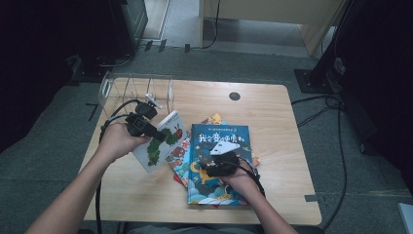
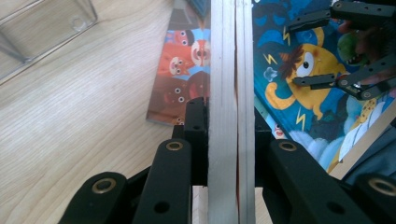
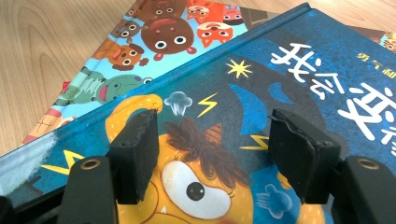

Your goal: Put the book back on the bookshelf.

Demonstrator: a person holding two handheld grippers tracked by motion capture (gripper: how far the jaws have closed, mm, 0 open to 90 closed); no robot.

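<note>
Book, white-covered, caterpillar picture [image 1: 163, 141]: held clear of the worktop [image 1: 272, 105], tilted, at the left of the stack and near the clear acrylic rack [image 1: 139, 87]. Left hand-held gripper [image 1: 155, 132] is clamped across its edge; in the left gripper view the page block [image 2: 231, 93] stands upright between the jaws, both pads pressed on the covers. Judged a thin hardback: stiff boards, light enough for one grip, smooth covers likely to slip if pinched near a corner. Best hold looks to be mid-edge, deep enough that the boards, not loose pages, take the pressure.

Book, blue cover, yellow monster [image 1: 219, 161]: lies flat on top of the other picture books [image 1: 178, 156] at mid-worktop. Right hand-held gripper [image 3: 212, 154] hovers over the cover, jaws wide apart, nothing between them. Judged larger and heavier; flat lie leaves little edge to catch, so the overhanging edge seems the place to take it.
</note>
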